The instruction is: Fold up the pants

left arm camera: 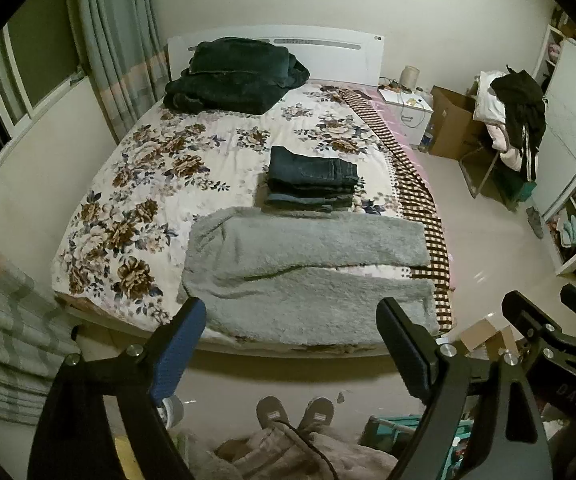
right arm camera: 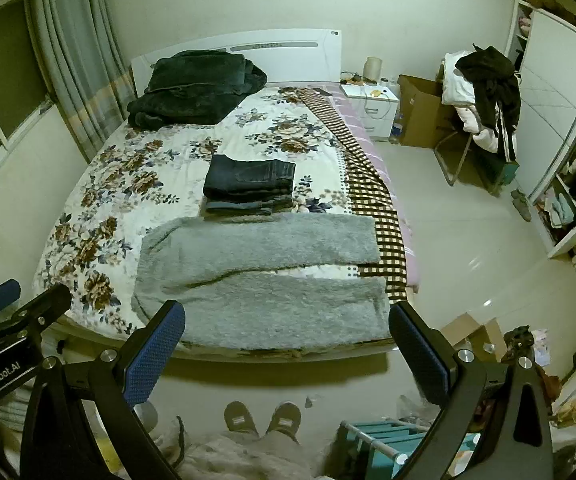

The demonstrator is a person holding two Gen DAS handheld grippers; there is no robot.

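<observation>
With both tongs, left (left arm camera: 289, 344) and right (right arm camera: 286, 346), spread empty, I judged the fluffy grey pants (left arm camera: 307, 272) might slide off the bed (left arm camera: 136, 184).

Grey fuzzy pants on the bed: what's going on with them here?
The grey fuzzy pants lie spread flat across the foot of the bed, legs side by side, not yet folded. Both the left gripper and right gripper hang open above the floor, holding nothing. A stack of folded jeans sits just behind.
</observation>
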